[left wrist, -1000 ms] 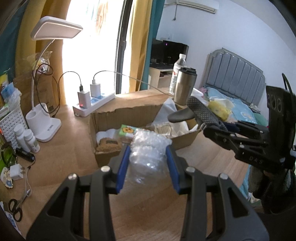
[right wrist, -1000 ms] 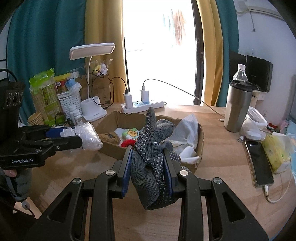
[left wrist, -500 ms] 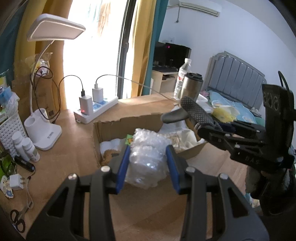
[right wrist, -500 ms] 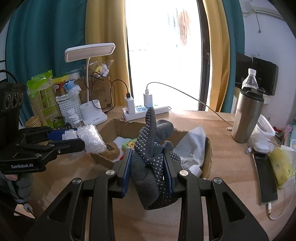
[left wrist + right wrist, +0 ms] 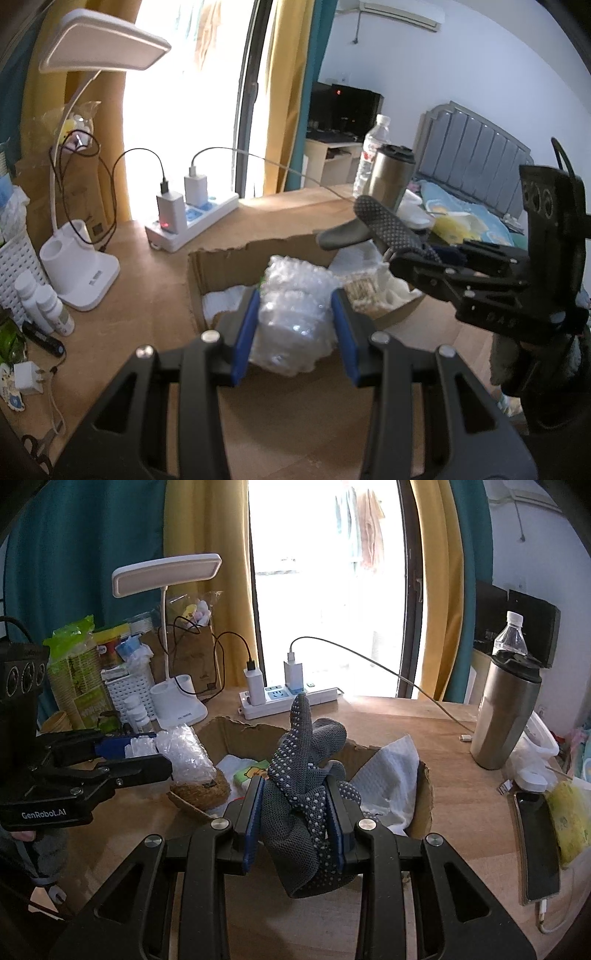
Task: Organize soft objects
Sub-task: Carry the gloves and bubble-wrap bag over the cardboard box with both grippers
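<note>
Left wrist view: going from the left edge, the desk lamp (image 5: 79, 266), the power strip (image 5: 192, 225) and the cardboard box (image 5: 221, 273) are all sitting nearer and larger than they did a second ago, so the left gripper (image 5: 295, 325) is travelling forward over the wooden table (image 5: 147, 306) toward the box. Its blue pads are staying pressed into the wad of bubble wrap (image 5: 295, 306), which is now hanging over the box's near wall instead of short of it. Further right, the right gripper (image 5: 417, 254) is carrying the grey dotted glove (image 5: 384, 225) above the far side of the same box, with the steel tumbler (image 5: 388, 177) standing behind it.

In the right wrist view, again from the left, the left gripper (image 5: 147, 753) is holding the bubble wrap (image 5: 184, 753) just above the woven coaster-like pad (image 5: 199, 794) at the box's left corner. In the middle, the right gripper (image 5: 295, 812) is pinching the glove (image 5: 303, 775) at its bunched middle, fingers of the glove sticking up and the cuff sagging below the pads. The box (image 5: 421, 794), with a white cloth (image 5: 388, 779) and a small printed packet (image 5: 251, 771) inside, is now lying closer beneath it. On the far right a phone (image 5: 535, 845) is resting flat on the table.

Both soft items seem to be arriving over the box together; releasing them inside looks like the step that is coming.
</note>
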`<state>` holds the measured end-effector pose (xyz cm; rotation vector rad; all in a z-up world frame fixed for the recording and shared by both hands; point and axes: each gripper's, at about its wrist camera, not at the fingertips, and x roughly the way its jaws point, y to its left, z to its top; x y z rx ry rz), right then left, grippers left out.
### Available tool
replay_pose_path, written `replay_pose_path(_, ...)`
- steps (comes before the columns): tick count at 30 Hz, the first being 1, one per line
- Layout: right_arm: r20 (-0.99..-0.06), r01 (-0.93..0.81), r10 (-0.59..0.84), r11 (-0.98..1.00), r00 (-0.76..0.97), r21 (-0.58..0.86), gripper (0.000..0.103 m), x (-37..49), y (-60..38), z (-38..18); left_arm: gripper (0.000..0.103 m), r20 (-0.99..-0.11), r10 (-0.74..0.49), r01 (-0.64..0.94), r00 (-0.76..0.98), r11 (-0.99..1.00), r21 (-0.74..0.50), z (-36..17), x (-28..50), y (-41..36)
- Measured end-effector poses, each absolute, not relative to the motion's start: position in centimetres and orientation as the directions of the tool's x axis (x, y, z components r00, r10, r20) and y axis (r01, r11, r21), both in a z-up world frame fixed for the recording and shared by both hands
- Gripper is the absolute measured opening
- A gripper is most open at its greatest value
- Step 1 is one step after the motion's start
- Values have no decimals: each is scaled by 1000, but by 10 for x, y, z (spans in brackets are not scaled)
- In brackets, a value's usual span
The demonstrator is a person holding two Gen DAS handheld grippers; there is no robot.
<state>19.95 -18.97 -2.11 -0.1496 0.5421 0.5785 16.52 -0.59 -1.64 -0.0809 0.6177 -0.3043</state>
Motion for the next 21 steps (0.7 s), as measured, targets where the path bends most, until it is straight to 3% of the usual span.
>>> replay_pose_path(21, -569, -576, 483, 817, 666, 19, 33, 235, -168, -36, 41, -583, -287, 206, 760, 957, -203, -35, 200, 10)
